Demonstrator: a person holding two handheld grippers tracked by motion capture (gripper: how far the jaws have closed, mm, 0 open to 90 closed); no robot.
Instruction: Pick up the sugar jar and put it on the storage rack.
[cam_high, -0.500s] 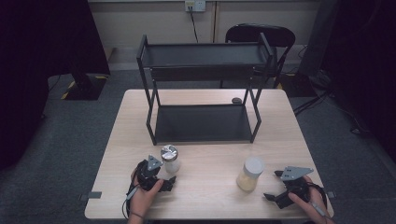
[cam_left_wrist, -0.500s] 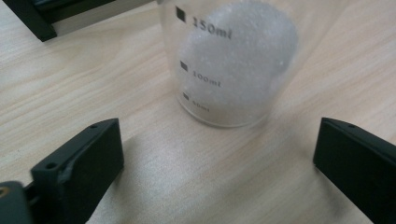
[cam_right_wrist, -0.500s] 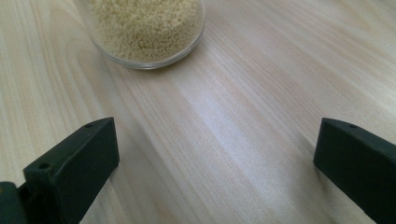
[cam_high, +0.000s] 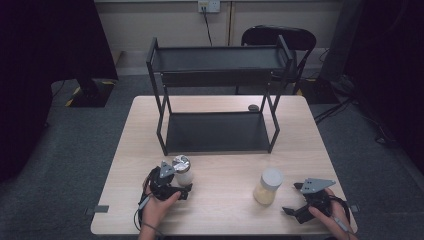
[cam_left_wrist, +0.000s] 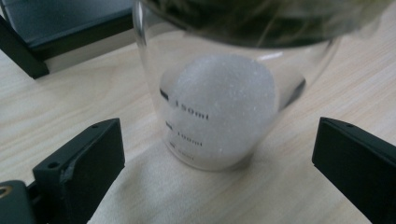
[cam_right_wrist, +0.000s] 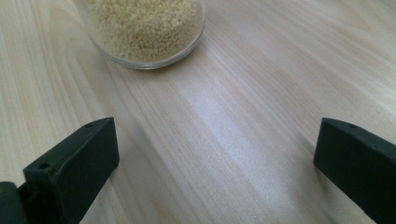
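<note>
A clear glass beaker holding a white foam ball stands between the left gripper's wide-apart jaws.

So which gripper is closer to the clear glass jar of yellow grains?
Right gripper: just beside the jar of yellow grains. Left gripper is farther, at the beaker.

Clear glass beaker; matt pale wood table
</note>
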